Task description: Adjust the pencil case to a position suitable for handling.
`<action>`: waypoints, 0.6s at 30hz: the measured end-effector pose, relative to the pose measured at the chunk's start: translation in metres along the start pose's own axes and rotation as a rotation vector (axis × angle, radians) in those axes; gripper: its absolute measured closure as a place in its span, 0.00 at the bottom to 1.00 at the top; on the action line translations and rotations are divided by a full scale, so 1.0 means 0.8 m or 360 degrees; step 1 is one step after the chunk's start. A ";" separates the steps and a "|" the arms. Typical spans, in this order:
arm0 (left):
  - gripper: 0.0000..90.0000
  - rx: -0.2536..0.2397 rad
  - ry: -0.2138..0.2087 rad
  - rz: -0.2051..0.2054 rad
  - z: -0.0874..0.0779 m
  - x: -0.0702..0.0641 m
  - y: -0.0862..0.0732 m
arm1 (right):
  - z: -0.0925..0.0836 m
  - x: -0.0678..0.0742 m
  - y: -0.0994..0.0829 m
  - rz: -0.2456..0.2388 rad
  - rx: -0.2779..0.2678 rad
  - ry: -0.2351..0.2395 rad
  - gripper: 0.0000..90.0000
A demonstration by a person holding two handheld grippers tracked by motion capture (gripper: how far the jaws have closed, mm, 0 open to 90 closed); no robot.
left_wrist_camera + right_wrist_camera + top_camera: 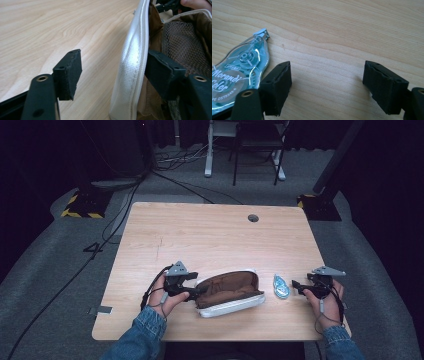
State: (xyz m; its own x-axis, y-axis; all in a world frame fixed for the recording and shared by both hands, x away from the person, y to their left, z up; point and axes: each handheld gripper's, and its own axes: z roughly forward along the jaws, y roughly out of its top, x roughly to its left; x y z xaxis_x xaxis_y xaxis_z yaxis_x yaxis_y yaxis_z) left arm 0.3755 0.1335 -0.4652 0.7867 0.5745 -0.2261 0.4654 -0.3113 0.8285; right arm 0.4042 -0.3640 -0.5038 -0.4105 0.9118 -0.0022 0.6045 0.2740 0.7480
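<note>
Pouch (227, 292) rim between open left tool (192, 292) jaws

Just beside my right-hand fingers (327, 87) lay a translucent light-blue plastic correction-tape dispenser (239, 72), and its round white label carried the only print I could read up close: "Morandi Color" in looping white script, with a smaller line under it that looked like "PE DS79349-6", its start cut off by the picture's edge. A tiny dark tag above the script was too small to read. On the grey floor left of the surface, a dark mark (93, 249) read as "4".
</note>
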 end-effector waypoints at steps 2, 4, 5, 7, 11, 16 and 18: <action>0.32 -0.0004 0.0011 0.0008 -0.002 -0.001 0.001 | 0.000 0.000 0.000 0.0000 0.0000 0.0000 0.26; 0.31 -0.0017 0.0023 0.0013 -0.005 -0.002 0.003 | 0.000 0.000 0.000 0.0001 0.0000 0.0000 0.26; 0.31 -0.0022 0.0026 0.0019 -0.006 -0.003 0.004 | 0.000 0.000 0.000 0.0001 0.0000 0.0000 0.26; 0.31 -0.0033 0.0019 0.0028 -0.009 -0.003 0.006 | 0.000 0.000 0.000 0.0000 0.0001 0.0000 0.26; 0.31 -0.0074 0.0000 0.0007 -0.015 -0.004 0.006 | 0.000 0.000 0.000 0.0000 0.0001 0.0000 0.26; 0.30 -0.0114 0.0008 0.0028 -0.028 -0.006 0.009 | 0.000 0.000 0.000 0.0000 0.0001 0.0001 0.26; 0.30 -0.0141 0.0017 0.0035 -0.034 -0.007 0.010 | 0.000 0.000 0.000 -0.0002 -0.0001 0.0001 0.26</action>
State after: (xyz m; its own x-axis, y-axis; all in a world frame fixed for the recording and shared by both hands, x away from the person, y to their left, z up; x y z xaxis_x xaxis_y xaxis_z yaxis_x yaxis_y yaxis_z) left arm 0.3637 0.1481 -0.4430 0.7917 0.5766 -0.2019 0.4099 -0.2562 0.8754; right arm 0.4043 -0.3641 -0.5038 -0.4117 0.9113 -0.0029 0.6037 0.2751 0.7482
